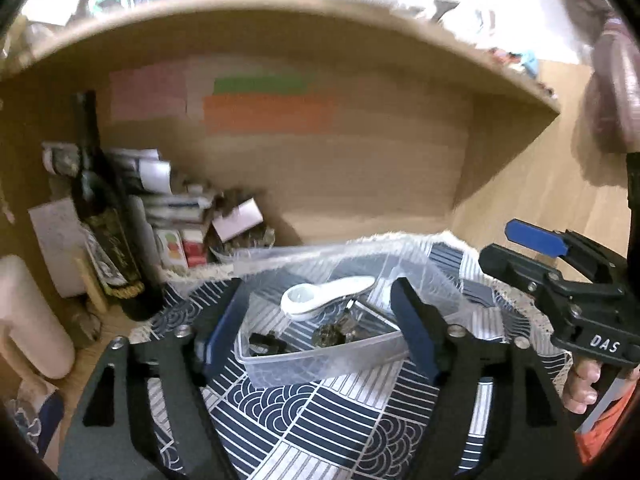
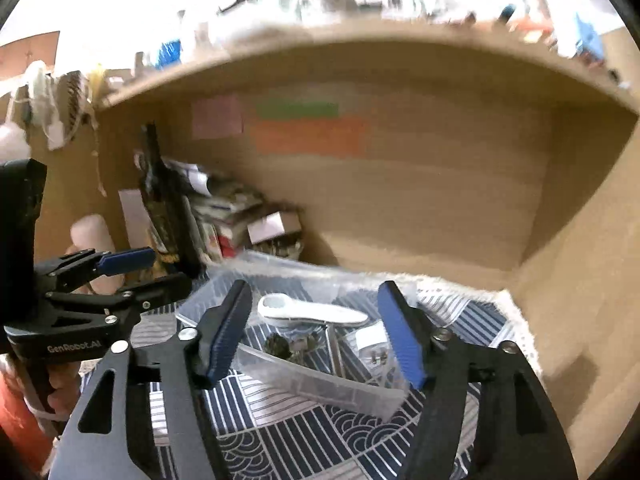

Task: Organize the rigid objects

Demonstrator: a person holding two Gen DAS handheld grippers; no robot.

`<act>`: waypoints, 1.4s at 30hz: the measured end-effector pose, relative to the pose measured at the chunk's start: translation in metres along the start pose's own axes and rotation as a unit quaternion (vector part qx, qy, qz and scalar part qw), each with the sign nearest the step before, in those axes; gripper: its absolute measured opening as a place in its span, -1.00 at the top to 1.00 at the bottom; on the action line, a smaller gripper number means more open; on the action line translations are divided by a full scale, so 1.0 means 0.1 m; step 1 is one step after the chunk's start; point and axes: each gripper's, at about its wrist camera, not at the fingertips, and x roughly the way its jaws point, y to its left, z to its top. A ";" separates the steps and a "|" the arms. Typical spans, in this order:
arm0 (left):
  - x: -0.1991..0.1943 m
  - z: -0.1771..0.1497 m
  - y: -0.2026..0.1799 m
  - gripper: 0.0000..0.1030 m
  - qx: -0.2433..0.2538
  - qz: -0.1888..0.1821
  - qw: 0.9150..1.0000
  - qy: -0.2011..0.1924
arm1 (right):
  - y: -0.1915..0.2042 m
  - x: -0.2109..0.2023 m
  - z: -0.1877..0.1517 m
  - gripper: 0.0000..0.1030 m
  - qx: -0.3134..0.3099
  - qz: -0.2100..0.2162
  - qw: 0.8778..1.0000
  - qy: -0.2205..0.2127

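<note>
A clear plastic box (image 1: pixel 280 368) sits on a blue-and-white patterned cloth (image 1: pixel 320 412); it shows in the right wrist view too (image 2: pixel 340 390). Inside lie a white handled tool (image 1: pixel 324 294), also seen in the right wrist view (image 2: pixel 308 310), small dark pieces (image 1: pixel 330 334), a metal rod (image 2: pixel 334 350) and a small white block (image 2: pixel 368 340). My left gripper (image 1: pixel 320 320) is open, its fingers to either side of the box's near end. My right gripper (image 2: pixel 314 332) is open, also straddling the box. Each gripper shows at the other view's edge.
A wooden shelf compartment (image 1: pixel 360 168) stands behind the cloth. At its left are a dark bottle (image 1: pixel 108 232), stacked small boxes and papers (image 1: pixel 180 216) and a pale cylinder (image 1: pixel 28 316). Colored sticky notes (image 1: pixel 268 112) are on the back wall.
</note>
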 end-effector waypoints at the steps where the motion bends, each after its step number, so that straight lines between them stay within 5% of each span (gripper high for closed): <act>1: -0.11 0.00 -0.05 -0.56 0.006 0.006 1.000 -0.014 | 0.02 -0.07 0.00 -0.40 0.002 -0.001 1.000 -0.008; 10: -0.67 -0.05 -0.26 -0.97 0.024 0.015 0.996 -0.082 | 0.12 -0.46 -0.07 -0.71 0.004 -0.011 0.999 -0.048; 16: -0.81 -0.12 -0.33 -0.98 0.028 0.013 0.996 -0.088 | 0.12 -0.57 -0.15 -0.87 0.013 -0.015 0.998 -0.055; 42: -0.82 -0.19 -0.35 -0.99 0.026 0.008 0.996 -0.082 | 0.08 -0.61 -0.26 -0.91 0.028 -0.017 0.998 -0.049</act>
